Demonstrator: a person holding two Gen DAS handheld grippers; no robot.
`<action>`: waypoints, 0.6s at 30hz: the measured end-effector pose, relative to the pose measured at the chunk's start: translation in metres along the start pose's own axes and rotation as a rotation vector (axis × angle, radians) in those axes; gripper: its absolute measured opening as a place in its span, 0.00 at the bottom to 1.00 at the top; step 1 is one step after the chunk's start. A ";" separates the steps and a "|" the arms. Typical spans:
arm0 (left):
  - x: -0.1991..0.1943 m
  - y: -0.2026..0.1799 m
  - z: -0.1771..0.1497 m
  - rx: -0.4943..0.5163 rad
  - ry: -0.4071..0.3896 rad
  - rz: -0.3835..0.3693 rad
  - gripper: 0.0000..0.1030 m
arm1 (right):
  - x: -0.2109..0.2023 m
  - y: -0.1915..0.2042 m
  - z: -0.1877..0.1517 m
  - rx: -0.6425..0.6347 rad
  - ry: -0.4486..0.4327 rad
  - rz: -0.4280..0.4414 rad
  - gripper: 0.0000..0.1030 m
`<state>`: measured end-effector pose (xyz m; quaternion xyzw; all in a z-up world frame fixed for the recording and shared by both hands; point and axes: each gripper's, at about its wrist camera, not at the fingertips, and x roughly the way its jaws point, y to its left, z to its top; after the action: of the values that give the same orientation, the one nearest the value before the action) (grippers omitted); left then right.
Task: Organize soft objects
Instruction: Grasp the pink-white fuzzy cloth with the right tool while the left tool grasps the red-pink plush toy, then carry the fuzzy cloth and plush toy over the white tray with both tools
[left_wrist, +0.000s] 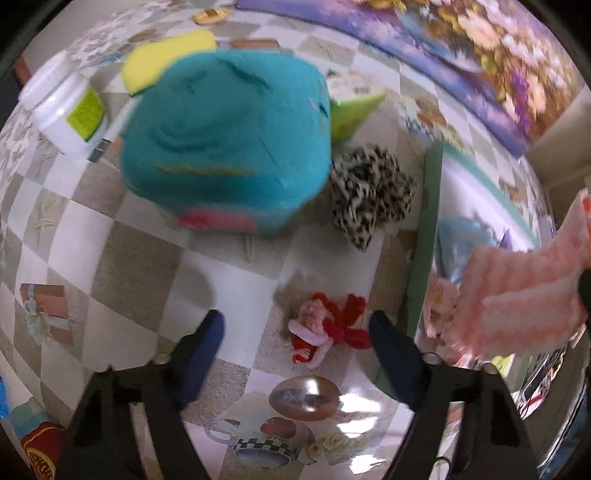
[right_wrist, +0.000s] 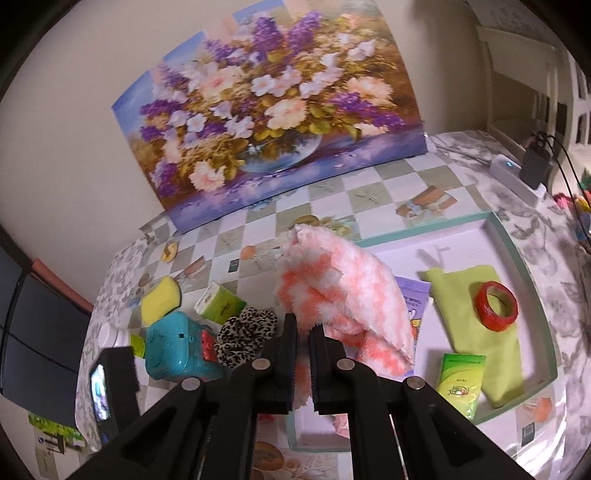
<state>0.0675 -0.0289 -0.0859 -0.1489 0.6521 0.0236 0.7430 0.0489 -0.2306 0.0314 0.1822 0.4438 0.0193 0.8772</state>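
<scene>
red tape roll (right_wrist: 496, 307) in right view only

Checkered table (right_wrist: 325, 206) carries tray (right_wrist: 532, 258), sponge (right_wrist: 160, 301), leopard scrunchie (right_wrist: 245, 328).

free: checkered tablecloth (left_wrist: 140, 258) left | blocked: teal plush (left_wrist: 225, 147) ahead, tray rim (left_wrist: 424, 236) right

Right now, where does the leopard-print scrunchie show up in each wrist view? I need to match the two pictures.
Left wrist view: the leopard-print scrunchie lies right of centre, on the checkered tablecloth, beside the teal toy.
Right wrist view: it sits lower left of centre, just left of the right gripper, which is shut on the pink towel.
Shared landmark: the teal toy, directly left of the scrunchie in both.
</scene>
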 end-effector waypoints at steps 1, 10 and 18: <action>0.003 -0.001 0.000 0.003 0.010 0.000 0.71 | 0.000 -0.004 0.001 0.011 0.002 -0.001 0.06; 0.012 -0.008 -0.002 0.036 0.041 -0.068 0.39 | 0.002 -0.008 0.000 0.024 0.017 -0.004 0.06; 0.006 -0.020 -0.007 0.056 0.025 -0.114 0.25 | 0.002 -0.011 0.001 0.035 0.014 -0.015 0.06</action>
<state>0.0664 -0.0504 -0.0889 -0.1652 0.6521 -0.0386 0.7389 0.0493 -0.2407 0.0262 0.1941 0.4514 0.0059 0.8709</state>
